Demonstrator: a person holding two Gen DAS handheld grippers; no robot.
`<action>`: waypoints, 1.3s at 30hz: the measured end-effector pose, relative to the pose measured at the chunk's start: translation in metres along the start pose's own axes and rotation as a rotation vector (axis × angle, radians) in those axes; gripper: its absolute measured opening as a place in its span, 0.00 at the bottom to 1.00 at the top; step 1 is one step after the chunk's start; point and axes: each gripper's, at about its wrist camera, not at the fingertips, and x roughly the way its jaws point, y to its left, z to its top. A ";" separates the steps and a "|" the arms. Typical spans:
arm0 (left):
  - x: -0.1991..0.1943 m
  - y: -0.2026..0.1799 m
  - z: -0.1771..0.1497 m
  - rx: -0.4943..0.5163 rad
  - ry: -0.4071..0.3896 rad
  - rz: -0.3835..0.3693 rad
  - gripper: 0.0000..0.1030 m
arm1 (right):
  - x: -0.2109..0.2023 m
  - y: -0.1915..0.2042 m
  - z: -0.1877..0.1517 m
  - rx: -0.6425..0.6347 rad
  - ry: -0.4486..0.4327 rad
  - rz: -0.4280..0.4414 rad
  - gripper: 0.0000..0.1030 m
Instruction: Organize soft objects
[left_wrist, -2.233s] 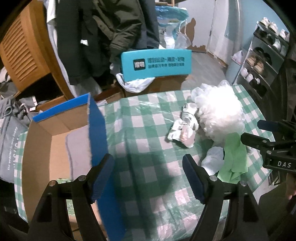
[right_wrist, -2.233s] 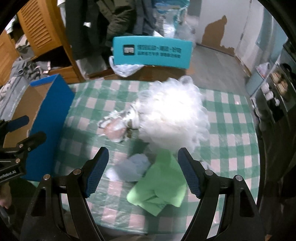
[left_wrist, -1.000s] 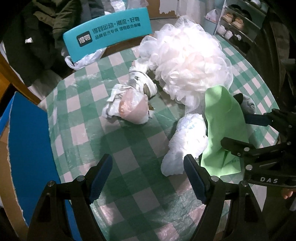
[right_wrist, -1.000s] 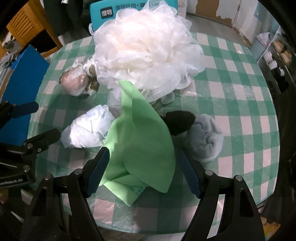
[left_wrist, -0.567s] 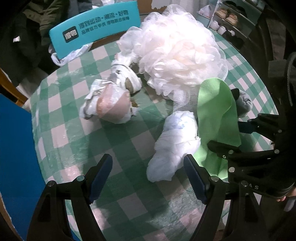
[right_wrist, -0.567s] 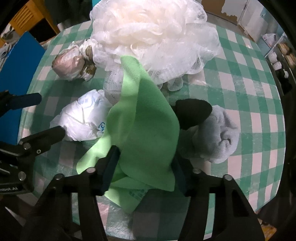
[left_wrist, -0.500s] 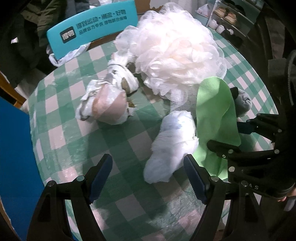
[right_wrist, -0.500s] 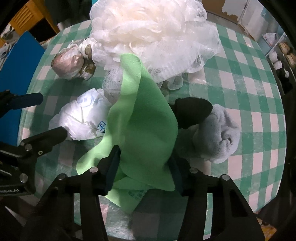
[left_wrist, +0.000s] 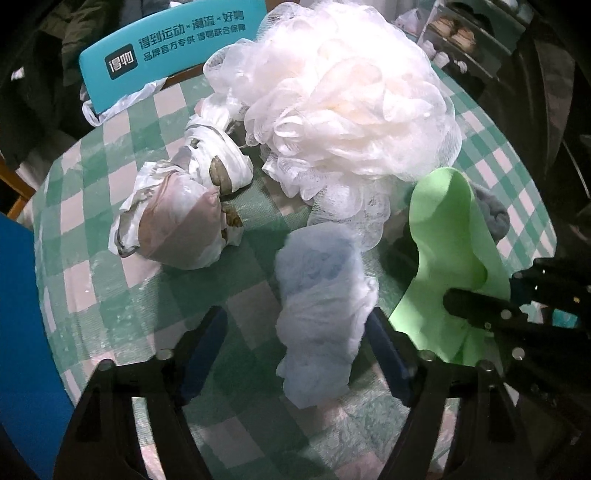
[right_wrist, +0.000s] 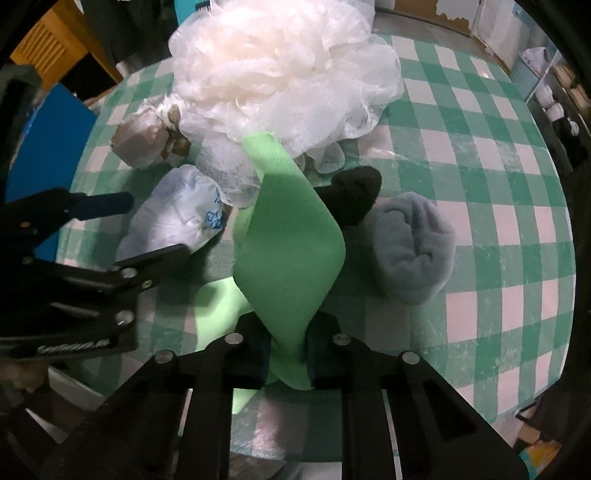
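Note:
A white crumpled bundle (left_wrist: 317, 314) lies on the checked table. My left gripper (left_wrist: 297, 350) straddles it with its jaws closing; the left pad still stands clear of it. From the right wrist view that gripper (right_wrist: 157, 226) shows around the same bundle (right_wrist: 173, 218). My right gripper (right_wrist: 288, 354) is shut on the lower corner of a green cloth (right_wrist: 291, 251), which rises in a fold above the table. The green cloth (left_wrist: 450, 258) also appears at the right of the left wrist view. Behind it sit a big white mesh pouf (left_wrist: 343, 110), a plastic-wrapped bundle (left_wrist: 177, 221), a black sock (right_wrist: 354, 199) and a grey rolled cloth (right_wrist: 413, 251).
The table (right_wrist: 480, 147) wears a green and white checked cover. A blue box wall (left_wrist: 18, 332) stands at its left edge. A teal chair back (left_wrist: 166, 48) with white lettering is at the far side. Shoe shelves (left_wrist: 454, 33) stand at the far right.
My right jaws have shut on the green cloth and pulled it into a fold. The left gripper has come down closer over the white bundle, and its jaws have narrowed.

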 end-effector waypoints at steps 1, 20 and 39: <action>0.000 0.001 0.000 -0.008 0.002 -0.013 0.55 | -0.002 0.001 0.001 -0.002 -0.005 0.003 0.13; -0.050 0.012 -0.014 -0.008 -0.096 0.035 0.39 | -0.054 0.012 0.005 -0.050 -0.108 0.040 0.09; -0.113 0.031 -0.028 -0.059 -0.212 0.106 0.38 | -0.093 0.065 0.026 -0.134 -0.236 0.034 0.09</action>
